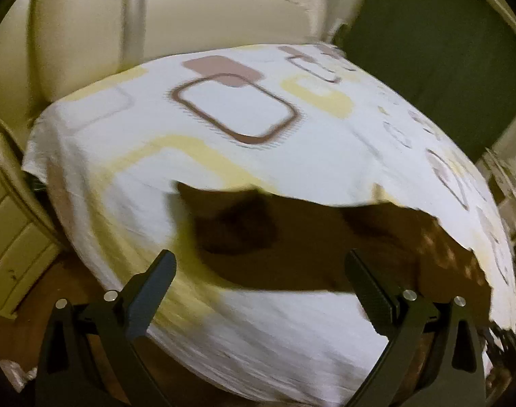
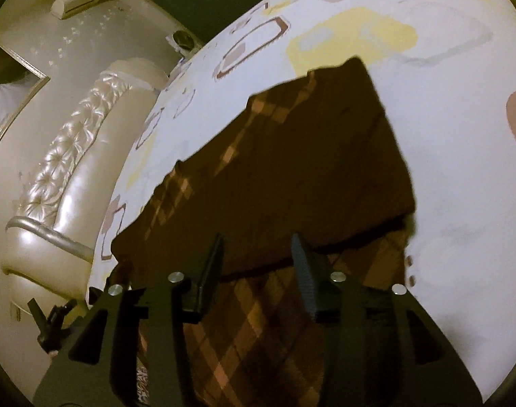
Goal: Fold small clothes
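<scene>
Lying spread on the bed sheet (image 2: pixel 461 186), white with brown and yellow rounded squares, was the brown plaid garment (image 2: pixel 292 156), partly folded, an upper layer doubled over the checked cloth nearer the lens. Seen sharply only from the right wrist view: the orange-tan check lines along the garment's left edge and across the lower layer. Blurred in the left wrist view, the same brown plaid garment (image 1: pixel 410 237) showed as a dark shape low and right of centre on the bed sheet (image 1: pixel 224 129), its pattern barely readable. Standing wide apart were the left tongs (image 1: pixel 261 271), nothing between the fingers, hanging above the near part of the sheet and the garment's edge. Parted to a moderate gap were the right tongs (image 2: pixel 256 257), no cloth pinched between the pads, hovering over the fold line of the garment; whether the fingertips touched the fabric could not be told. Shown by the right wrist view alone: a padded cream headboard (image 2: pixel 71 156) with tufted trim, a framed picture (image 2: pixel 10 101) on the wall and a wall-mounted air conditioner (image 2: pixel 78 0). Shown by the left wrist view alone: a cream bedside cabinet (image 1: pixel 10 244) at the left edge and a dark green wall (image 1: pixel 434 57) beyond the bed.
</scene>
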